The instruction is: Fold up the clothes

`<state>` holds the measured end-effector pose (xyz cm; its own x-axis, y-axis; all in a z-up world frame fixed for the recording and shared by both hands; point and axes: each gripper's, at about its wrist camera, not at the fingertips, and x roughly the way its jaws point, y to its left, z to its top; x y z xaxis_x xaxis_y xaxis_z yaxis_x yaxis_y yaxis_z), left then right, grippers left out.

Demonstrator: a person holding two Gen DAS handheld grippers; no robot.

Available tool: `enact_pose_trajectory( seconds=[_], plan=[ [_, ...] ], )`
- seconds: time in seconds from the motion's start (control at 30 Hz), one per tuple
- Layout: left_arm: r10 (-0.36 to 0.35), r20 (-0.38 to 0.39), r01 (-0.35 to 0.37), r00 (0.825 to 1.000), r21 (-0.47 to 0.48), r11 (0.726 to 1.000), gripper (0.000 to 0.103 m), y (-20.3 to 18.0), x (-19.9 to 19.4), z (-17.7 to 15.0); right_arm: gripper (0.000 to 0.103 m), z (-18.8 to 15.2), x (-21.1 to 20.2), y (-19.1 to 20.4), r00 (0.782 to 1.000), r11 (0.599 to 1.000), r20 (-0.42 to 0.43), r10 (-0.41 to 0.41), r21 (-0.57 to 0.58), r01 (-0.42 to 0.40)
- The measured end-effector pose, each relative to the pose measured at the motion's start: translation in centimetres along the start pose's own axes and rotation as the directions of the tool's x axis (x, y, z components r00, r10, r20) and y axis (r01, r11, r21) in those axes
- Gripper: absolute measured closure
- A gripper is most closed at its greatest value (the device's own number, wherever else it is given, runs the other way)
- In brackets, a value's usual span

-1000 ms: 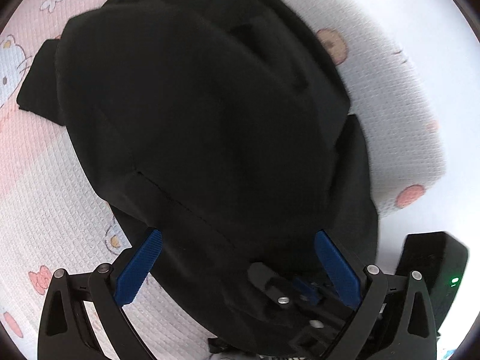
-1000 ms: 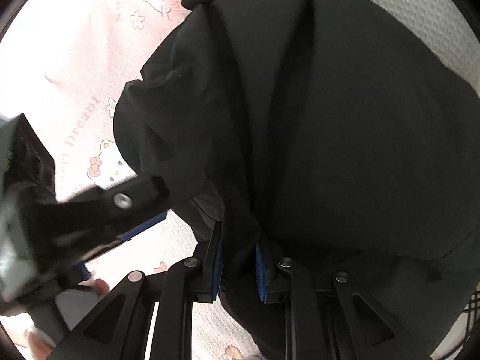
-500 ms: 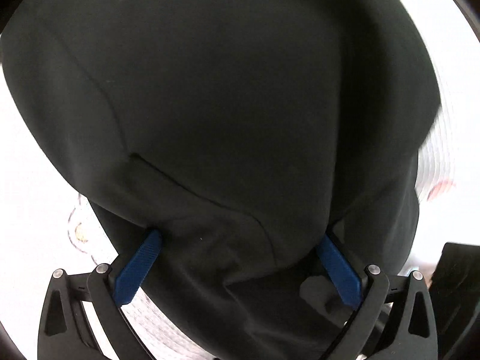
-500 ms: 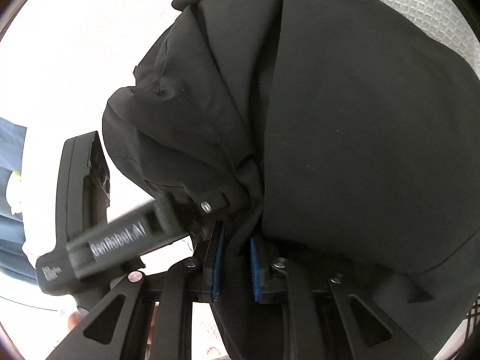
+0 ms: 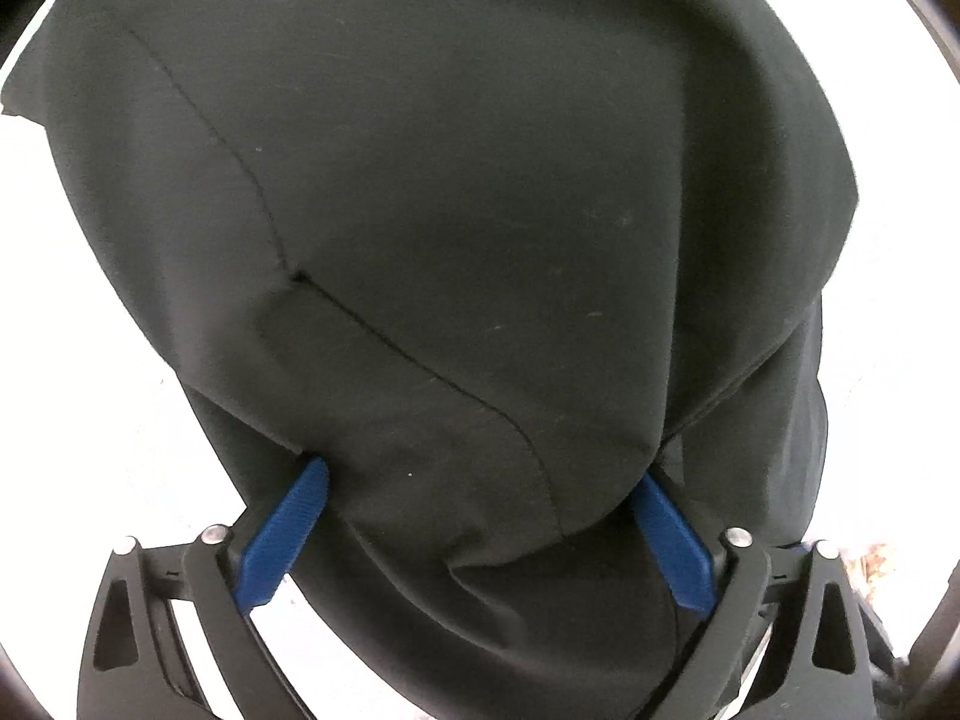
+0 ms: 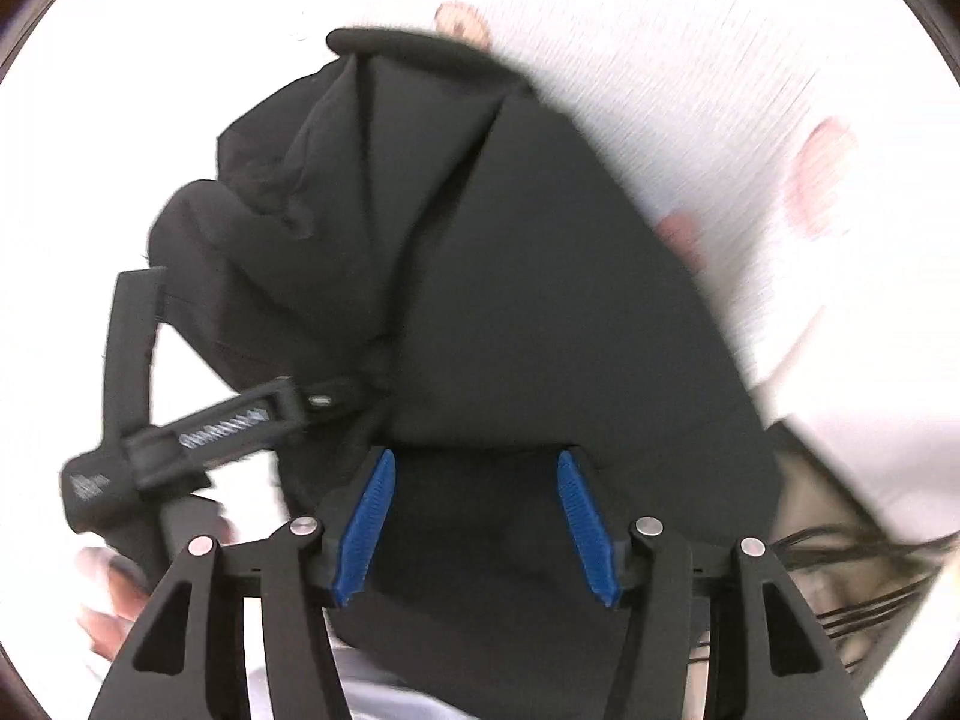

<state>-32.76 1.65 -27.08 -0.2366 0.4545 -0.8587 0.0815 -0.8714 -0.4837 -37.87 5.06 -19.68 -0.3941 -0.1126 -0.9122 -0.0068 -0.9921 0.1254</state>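
A black garment [image 5: 456, 192] lies bunched on the bedding and fills the left wrist view. My left gripper [image 5: 480, 474] points down into it. Its jaws stand wide and are closing, with a thick fold of the cloth between the blue pads [image 5: 288, 534], whose tips are tucked under the fabric. In the right wrist view the same garment [image 6: 540, 276] lies folded in a heap. My right gripper [image 6: 475, 456] hovers over its near edge, jaws opening, no cloth pinched. The left gripper [image 6: 240, 339] shows at the left there, reaching into the garment's side.
A white and pink waffle blanket [image 6: 720, 90] with cartoon prints lies under the garment and looks washed out around it [image 5: 90, 390]. A hand [image 6: 102, 612] holds the left gripper at lower left. Dark cables [image 6: 870, 570] lie at the lower right.
The left gripper sank closer, so black cloth now fills its view and lies between its pads. The right gripper, shut on a fold before, has let go and drawn back.
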Motion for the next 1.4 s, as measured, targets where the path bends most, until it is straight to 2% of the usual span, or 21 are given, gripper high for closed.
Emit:
enact_pose_trajectory(
  seconds=[0.07,0.17,0.3,0.4,0.5,0.6,0.7,0.83,0.9,1.07,1.13,1.23,1.3,1.4],
  plan=[
    [-0.001,0.016,0.001,1.000,0.002,1.000,0.015,0.0,-0.4,-0.1,0.040,0.7,-0.2,-0.1,0.997,0.997,0.025,-0.074,-0.033,0.075],
    [0.002,0.044,-0.002,0.999,0.018,1.000,0.027,-0.3,-1.1,-0.2,0.033,1.8,1.0,-2.0,0.988,0.988,0.063,-0.141,-0.054,0.144],
    [0.009,0.093,-0.015,0.996,0.063,0.998,0.053,-1.0,-2.1,-0.5,0.033,3.8,1.2,-3.7,0.984,0.992,0.125,-0.127,-0.003,0.129],
    [0.025,0.131,-0.040,0.991,0.117,0.992,0.064,-1.8,-2.7,-0.9,0.033,6.1,3.0,-4.5,0.991,0.997,0.122,-0.060,0.046,0.055],
    [0.055,0.163,-0.082,0.985,0.168,0.982,0.066,-2.5,-3.0,-1.2,0.033,7.1,4.0,-6.3,0.994,0.995,0.103,0.019,0.096,-0.029],
    [0.055,0.159,-0.082,0.986,0.168,0.982,0.066,-2.5,-2.9,-1.0,0.033,4.4,3.3,-10.1,0.991,0.979,0.080,0.103,0.170,-0.116],
    [0.051,0.153,-0.077,0.987,0.166,0.983,0.066,-2.5,-2.7,-0.7,0.033,4.6,5.3,-10.4,0.986,0.955,0.050,0.159,0.243,-0.167],
    [0.041,0.144,-0.063,0.989,0.153,0.986,0.066,-2.2,-2.6,-0.4,0.033,3.5,5.7,-11.2,0.972,0.924,0.074,0.223,0.303,-0.235],
    [0.035,0.137,-0.055,0.990,0.144,0.988,0.066,-2.1,-2.5,-0.2,0.041,2.8,5.3,-11.8,0.971,0.923,0.068,0.227,0.303,-0.237],
    [0.040,0.146,-0.059,0.988,0.132,0.990,0.067,-2.1,-2.6,0.1,0.071,0.7,2.8,-13.0,0.978,0.939,0.032,0.208,0.273,-0.208],
    [0.051,0.177,-0.077,0.983,0.139,0.987,0.079,-2.6,-3.1,-0.1,0.077,0.5,2.2,-13.1,0.978,0.942,0.020,0.210,0.264,-0.208],
    [0.056,0.215,-0.090,0.975,0.150,0.985,0.089,-3.2,-4.1,-0.3,0.086,-0.2,0.7,-13.8,0.970,0.922,0.025,0.242,0.305,-0.238],
    [0.042,0.231,-0.077,0.972,0.144,0.987,0.092,-3.2,-5.1,-0.3,0.089,-0.3,0.2,-13.9,0.963,0.903,0.034,0.268,0.340,-0.264],
    [-0.005,0.220,-0.020,0.975,0.114,0.993,0.094,-2.4,-6.3,-0.1,0.092,-0.7,-1.0,-13.8,0.954,0.886,0.048,0.294,0.359,-0.292]
  ],
)
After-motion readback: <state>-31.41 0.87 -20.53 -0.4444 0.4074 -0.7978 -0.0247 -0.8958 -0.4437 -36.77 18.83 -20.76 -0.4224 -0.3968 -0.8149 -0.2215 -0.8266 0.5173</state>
